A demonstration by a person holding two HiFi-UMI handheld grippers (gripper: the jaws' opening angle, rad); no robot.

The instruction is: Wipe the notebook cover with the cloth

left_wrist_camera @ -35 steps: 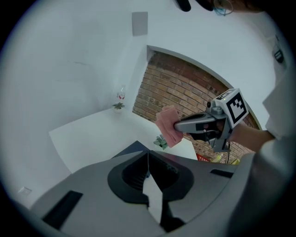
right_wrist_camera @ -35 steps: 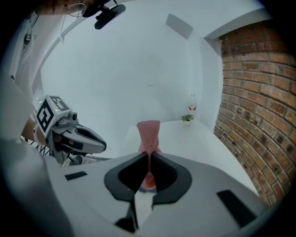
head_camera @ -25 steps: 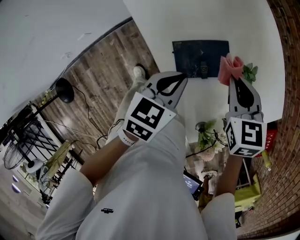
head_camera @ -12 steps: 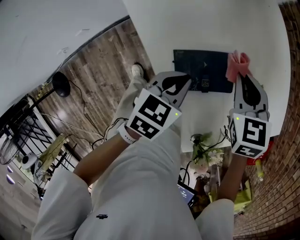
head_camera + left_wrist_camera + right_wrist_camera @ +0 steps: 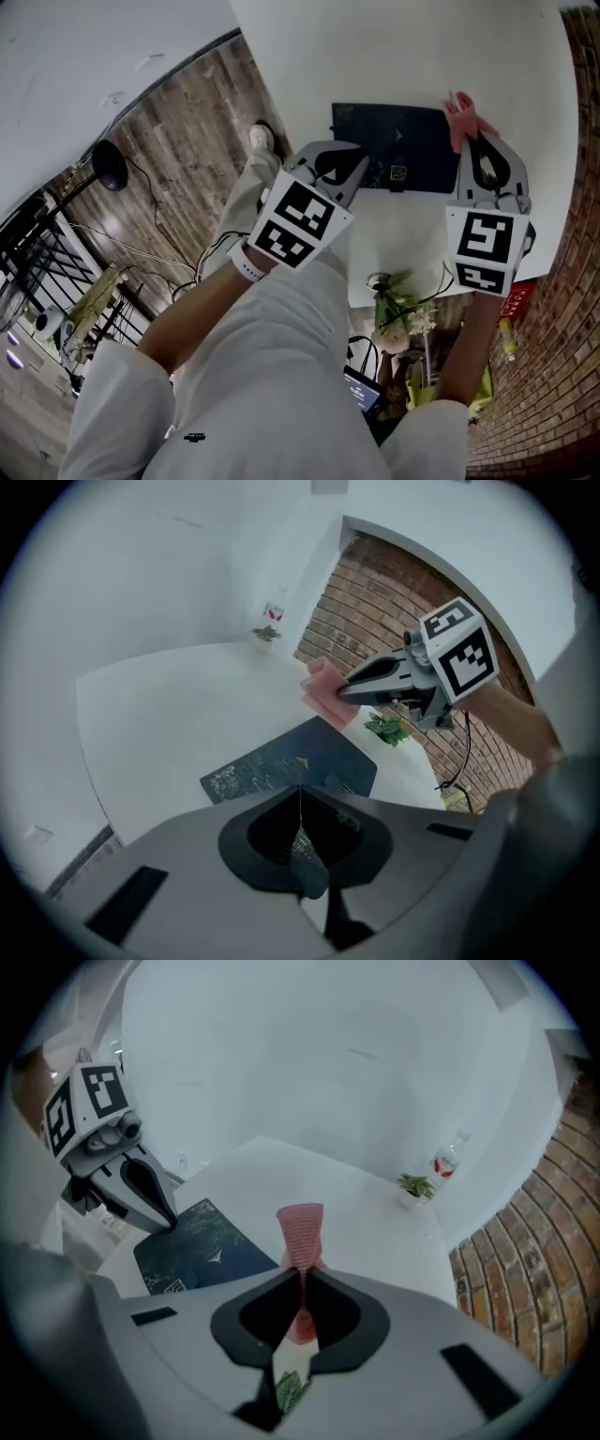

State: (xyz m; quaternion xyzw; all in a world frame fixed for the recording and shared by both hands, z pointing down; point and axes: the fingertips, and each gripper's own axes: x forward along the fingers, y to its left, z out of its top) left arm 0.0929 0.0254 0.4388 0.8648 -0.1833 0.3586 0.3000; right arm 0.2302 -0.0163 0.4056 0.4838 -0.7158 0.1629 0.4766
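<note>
A dark blue notebook (image 5: 394, 142) lies flat on the white table (image 5: 412, 56). My right gripper (image 5: 472, 142) is shut on a pink cloth (image 5: 460, 114), which sticks up past the jaws over the notebook's right edge. The right gripper view shows the cloth (image 5: 302, 1227) pinched upright between the jaws, with the notebook (image 5: 197, 1246) to the left. My left gripper (image 5: 360, 161) is shut with nothing in it. Its tip is at the notebook's near left part; I cannot tell whether it touches. In the left gripper view the notebook (image 5: 291, 761) lies just beyond the jaws.
A small potted plant (image 5: 412, 1185) and a clear bottle (image 5: 448, 1162) stand at the table's far edge. A brick wall (image 5: 375, 611) runs along the right. Flowers (image 5: 398, 309) and cables sit below the table's near edge, and wooden floor (image 5: 178, 159) lies to the left.
Both grippers have come closer to the notebook. The left tip now reaches its near left part, and the cloth in the right gripper sits over its right edge.
</note>
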